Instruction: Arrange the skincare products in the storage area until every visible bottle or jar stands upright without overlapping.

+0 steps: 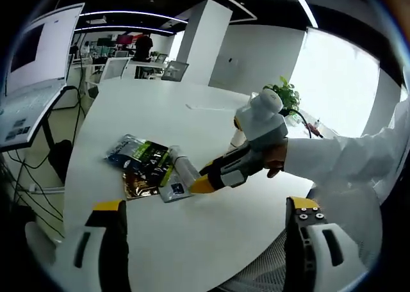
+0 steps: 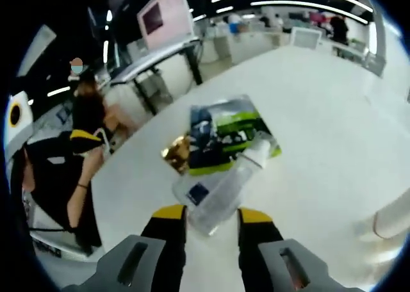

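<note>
Because it carries everything, the white round table (image 1: pixel 211 138) comes first: broad and bare but for a small cluster near its middle. That cluster is a few flat foil sachets (image 2: pixel 221 133), green-and-black printed ones fanned over a gold one, lying loose and overlapping, with a clear plastic bottle (image 2: pixel 227 186) on its side across their edge, its white cap pointing away from the right gripper's camera and its dark-labelled base toward it. So the task's bottle is lying down on the table, partly over the sachets, not yet upright. In the right gripper view the right gripper (image 2: pixel 210 220) has its yellow-tipped jaws set either side of the bottle's lower body, close against it and seemingly just gripping; the hold looks low on the bottle, probably so it can be swung up onto its base. From the left gripper view the same gripper (image 1: pixel 204 184), held by a white-sleeved arm, meets the bottle (image 1: pixel 181 175) at its end. The left gripper (image 1: pixel 208 210) hangs back from the cluster with its jaws spread wide and holding nothing, likely kept out of the way.
</note>
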